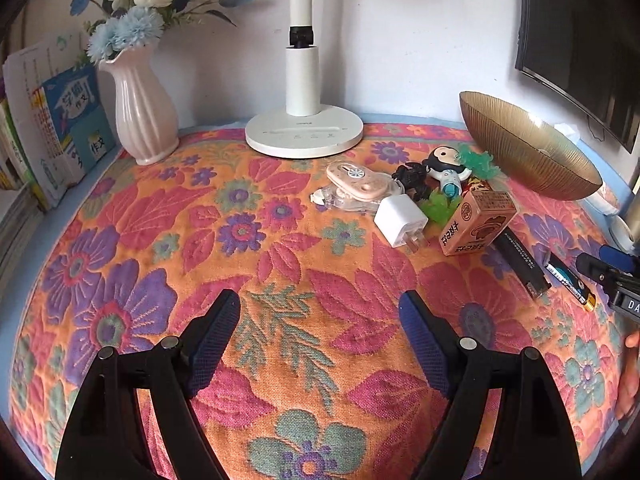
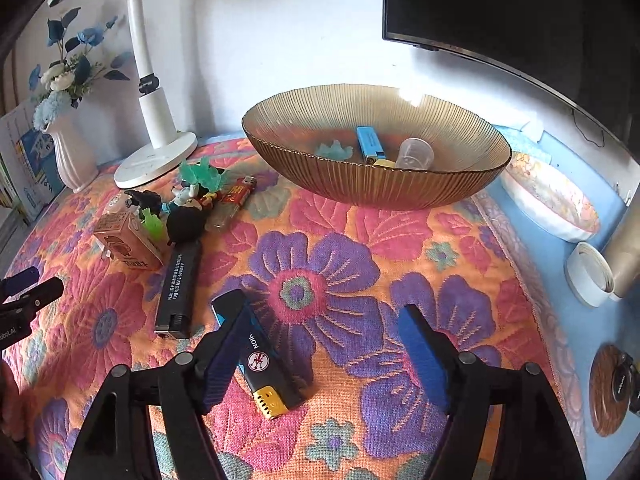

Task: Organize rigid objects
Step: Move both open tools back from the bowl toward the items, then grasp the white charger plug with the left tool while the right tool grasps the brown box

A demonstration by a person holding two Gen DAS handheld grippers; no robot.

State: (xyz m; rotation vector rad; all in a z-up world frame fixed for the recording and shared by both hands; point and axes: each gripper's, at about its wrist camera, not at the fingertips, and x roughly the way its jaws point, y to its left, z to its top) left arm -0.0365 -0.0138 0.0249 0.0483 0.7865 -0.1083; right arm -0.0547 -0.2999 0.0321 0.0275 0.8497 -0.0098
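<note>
A heap of small things lies on the floral cloth: a white charger (image 1: 401, 221), a pink clip fan (image 1: 357, 181), a doll (image 1: 445, 168), a brown carton (image 1: 477, 222) (image 2: 128, 242), a black bar (image 1: 522, 263) (image 2: 179, 292) and a battery (image 1: 571, 282). An amber glass bowl (image 1: 532, 148) (image 2: 460, 190) holds a blue lighter (image 2: 370, 145), a clear cup (image 2: 416, 154) and a green piece. My left gripper (image 1: 320, 312) is open and empty, above bare cloth. My right gripper (image 2: 326, 316) is open; a black and blue battery (image 2: 264, 372) lies beside its left finger.
A white lamp base (image 1: 304, 134), a pink vase with flowers (image 1: 144, 116) and books (image 1: 60, 120) stand at the back left. A dark monitor (image 2: 520, 12) hangs at the back right. A patterned bowl (image 2: 552, 200), tape roll (image 2: 590, 280) and coaster (image 2: 610, 392) lie right.
</note>
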